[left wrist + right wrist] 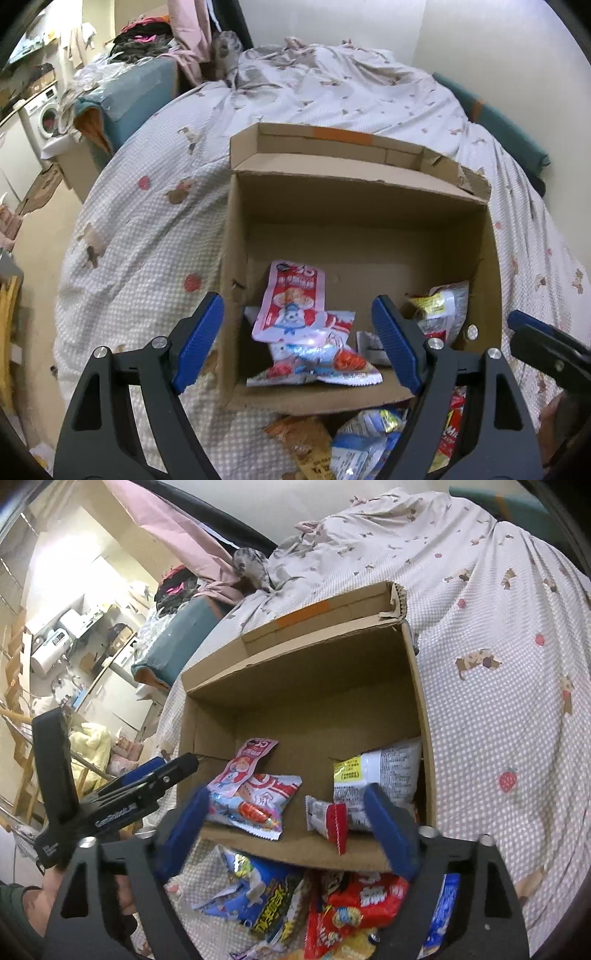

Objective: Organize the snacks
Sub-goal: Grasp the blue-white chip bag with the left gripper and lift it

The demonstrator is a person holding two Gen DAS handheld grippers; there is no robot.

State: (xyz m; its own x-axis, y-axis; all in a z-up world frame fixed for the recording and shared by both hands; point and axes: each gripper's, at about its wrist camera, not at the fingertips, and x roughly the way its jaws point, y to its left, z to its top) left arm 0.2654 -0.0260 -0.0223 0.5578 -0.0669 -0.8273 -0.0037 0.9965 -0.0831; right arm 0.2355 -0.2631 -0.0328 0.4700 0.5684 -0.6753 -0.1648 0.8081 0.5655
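Both tongs hover at the near rim of the cardboard box [354, 206] on the bed [147, 236]. Left tongs [299, 343] spread wide, nothing between them. Right tongs [291, 830] also spread, empty; the small red-ended packet [328, 821] sits in the gap in view but lies inside the box, not gripped.

Snacks split in two places. In the box: pink packet [291, 299] leaning on a blue-and-red bag [317, 354] at left, white bag with yellow label [376, 779] against the right wall. Loose on the bed, just in front of the box: blue bag [258, 890], red bag [362, 897], more partly hidden under the tongs.

Judged about half done; next pick likely comes from the loose pile.

Risks:
- Bags overlap, so one pinch may catch two or only a slippery foil edge and drop it.
- Soft bedding gives under pressure, spoiling the grip.
- The near box wall sits low and close; a tong finger could snag it and shove the box.
- The two tools are near each other and could collide.
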